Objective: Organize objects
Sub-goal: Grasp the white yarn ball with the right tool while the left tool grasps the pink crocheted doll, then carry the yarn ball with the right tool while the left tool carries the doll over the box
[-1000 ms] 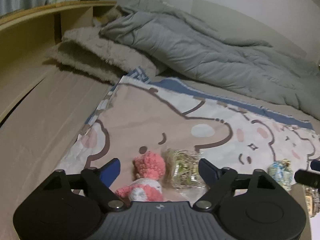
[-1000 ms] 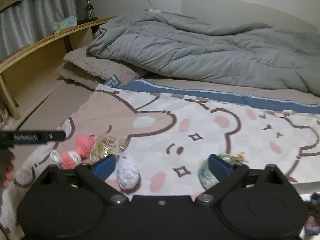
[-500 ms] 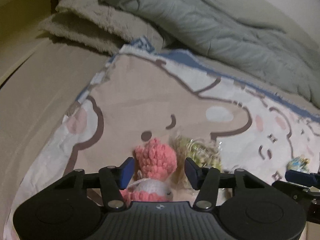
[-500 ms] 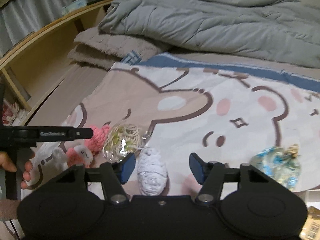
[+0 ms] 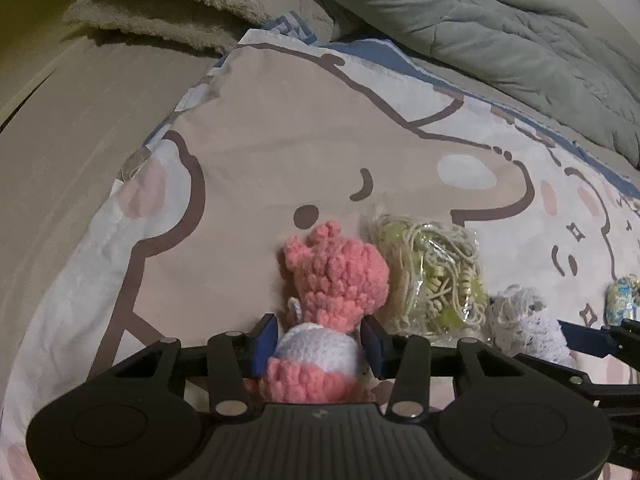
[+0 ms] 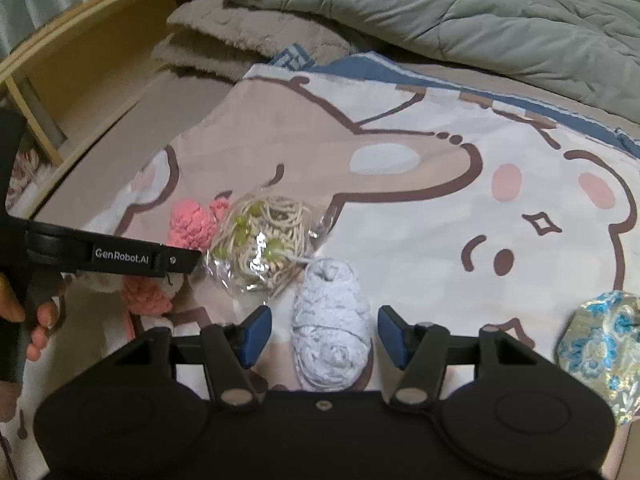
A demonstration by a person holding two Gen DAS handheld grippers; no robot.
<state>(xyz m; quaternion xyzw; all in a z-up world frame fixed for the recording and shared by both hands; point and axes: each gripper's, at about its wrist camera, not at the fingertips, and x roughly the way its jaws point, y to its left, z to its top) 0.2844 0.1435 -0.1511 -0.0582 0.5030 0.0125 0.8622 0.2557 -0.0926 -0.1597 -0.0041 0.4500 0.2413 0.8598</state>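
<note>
Bed (image 5: 60, 152) is carrying a cartoon-bear printed cloth (image 5: 280, 128) with the items on it. Left hand-held gripper (image 5: 316, 344) is pinching the pink and white crocheted doll (image 5: 336, 276) at its white middle. Right hand-held gripper (image 6: 325, 334) is sitting spread around the white crocheted yarn bundle (image 6: 330, 320), pads not touching. Clear bag of cream cord and green beads (image 6: 262, 246) is lying just beside both.
</note>
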